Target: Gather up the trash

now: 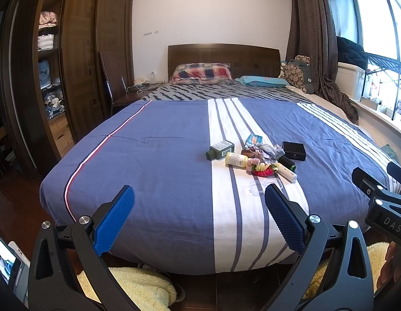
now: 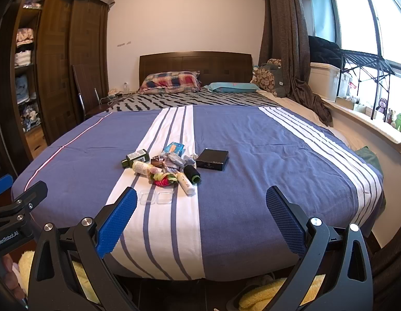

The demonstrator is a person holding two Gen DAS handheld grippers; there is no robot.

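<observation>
A pile of small items lies on the blue and white striped bedspread (image 1: 154, 155) (image 2: 265, 155): a dark green bottle (image 1: 220, 149) (image 2: 135, 157), a yellow bottle (image 1: 236, 159) (image 2: 142, 167), crumpled wrappers (image 1: 265, 150) (image 2: 172, 159), a blue packet (image 1: 253, 140) (image 2: 174, 148), colourful hair ties (image 1: 262, 169) (image 2: 163, 178), a white tube (image 1: 287, 172) (image 2: 186, 184), a black box (image 1: 293, 150) (image 2: 212, 159) and a clear plastic case (image 1: 262, 185) (image 2: 156, 197). My left gripper (image 1: 199, 199) and right gripper (image 2: 201, 202) are both open and empty, held at the foot of the bed, short of the pile.
Pillows (image 1: 203, 73) and a wooden headboard (image 1: 223, 54) are at the far end. A wardrobe (image 1: 78, 51) and chair (image 1: 115, 83) stand left. Curtain (image 2: 286, 39), white bin (image 2: 327, 80) and window sill (image 2: 369, 119) are right. Yellow fluffy slippers (image 1: 128, 282) lie on the floor.
</observation>
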